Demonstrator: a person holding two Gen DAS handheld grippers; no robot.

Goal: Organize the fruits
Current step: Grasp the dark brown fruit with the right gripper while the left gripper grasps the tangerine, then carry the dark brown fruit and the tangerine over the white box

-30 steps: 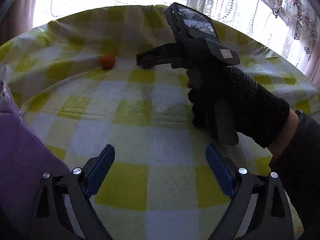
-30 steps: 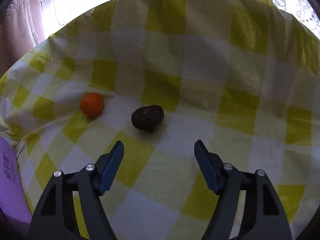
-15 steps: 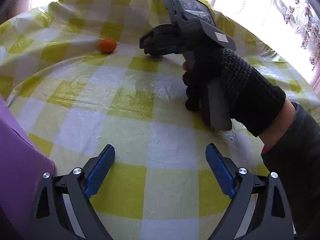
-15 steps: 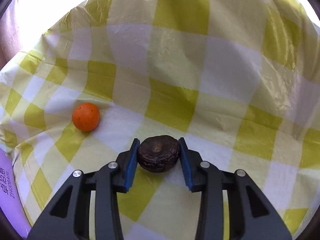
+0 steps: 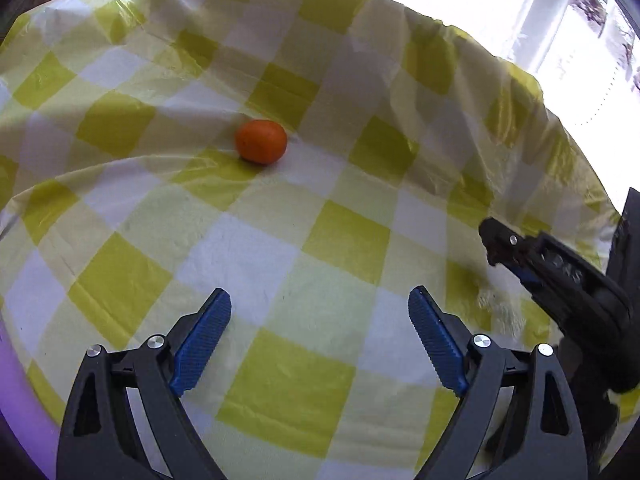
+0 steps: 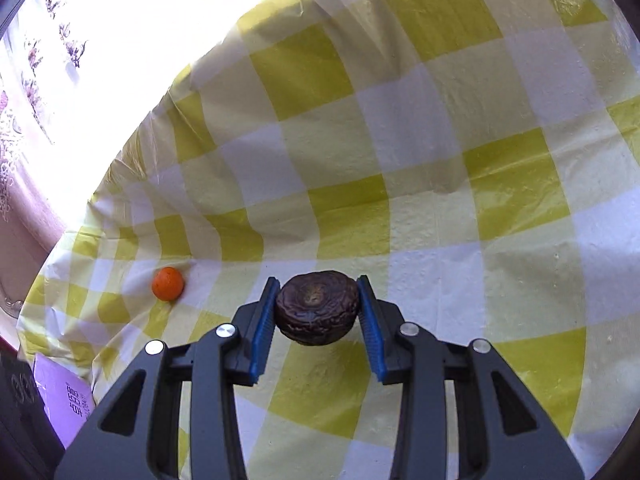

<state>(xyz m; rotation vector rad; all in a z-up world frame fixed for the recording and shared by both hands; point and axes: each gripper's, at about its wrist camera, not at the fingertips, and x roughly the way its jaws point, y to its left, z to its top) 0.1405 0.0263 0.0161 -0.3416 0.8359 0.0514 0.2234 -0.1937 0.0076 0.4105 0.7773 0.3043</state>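
Observation:
A small orange fruit (image 5: pixel 261 142) lies on the yellow-and-white checked tablecloth (image 5: pixel 344 240), ahead of my left gripper (image 5: pixel 320 294) and slightly to its left. The left gripper's jaws are closing, still wide apart, with only cloth between them. My right gripper (image 6: pixel 318 280) is shut on a dark brown wrinkled fruit (image 6: pixel 316 308), held just above the cloth. The same orange fruit (image 6: pixel 167 283) sits to its left. In the left wrist view the right gripper (image 5: pixel 500 244) enters from the right edge, and its fruit is hidden there.
A purple box (image 6: pixel 64 396) sits at the table's near-left corner and shows as a purple edge (image 5: pixel 16 392) in the left wrist view. Bright windows with patterned curtains (image 6: pixel 36 60) lie beyond the table's far edge.
The right gripper closed on the dark fruit and lifted it off the cloth. The left gripper swung toward the orange fruit, which now looks nearer; the right hand shifted to the right edge.

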